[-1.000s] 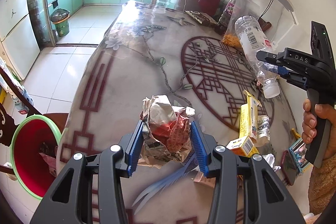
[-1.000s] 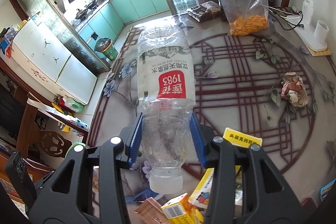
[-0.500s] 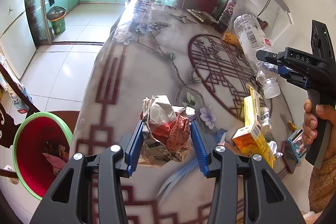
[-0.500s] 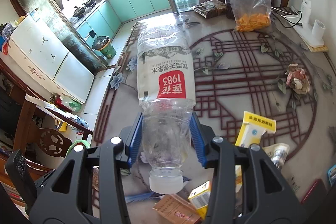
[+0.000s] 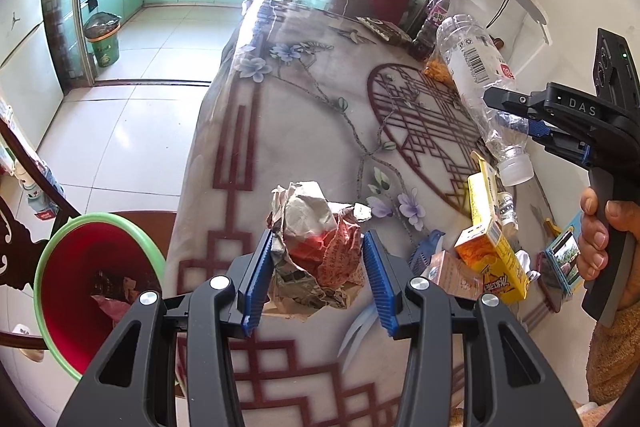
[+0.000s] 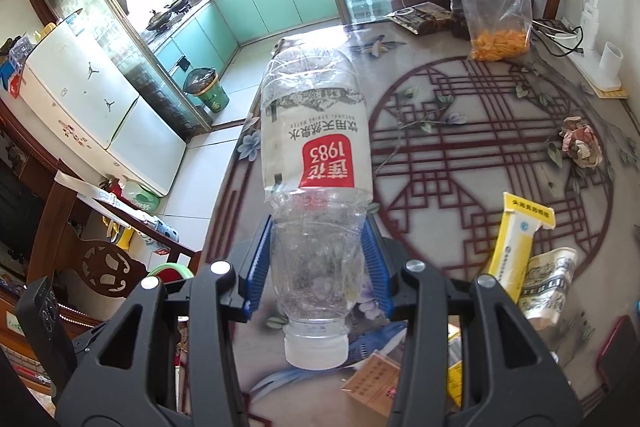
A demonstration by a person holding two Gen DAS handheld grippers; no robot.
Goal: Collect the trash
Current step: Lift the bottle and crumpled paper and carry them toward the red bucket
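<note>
The table [image 5: 224, 155], under a glossy patterned cover, runs away from both cameras. Beside its near left corner, below table height, stands the red bin [image 5: 60, 279] with a green rim, some scraps already inside. It looks like the target, and it sits off to the side of both loads, so each must clear the table edge before letting go; a release too soon would likely drop trash on the floor or the chair next to the bin.

The bottle [image 6: 314, 163], clear, dented and capped, hangs cap-down in the right gripper [image 6: 316, 267], which is clamped on its lower body. Thin plastic gives under pressure, so it could squirm out if swung fast, and its long upper part could clip the bin rim.

The paper wad [image 5: 316, 251], crumpled newsprint with red print, is pinched by the left gripper [image 5: 316, 267] above the near end of the table. Loose flaps hang below the pads; one could snag or tear away, leaving a piece behind.

More trash lies on the table: a yellow carton [image 5: 490, 259], a flat yellow box [image 6: 516, 239], and another wad [image 6: 580, 143] far right. The two grippers converging on one bin could bump.
</note>
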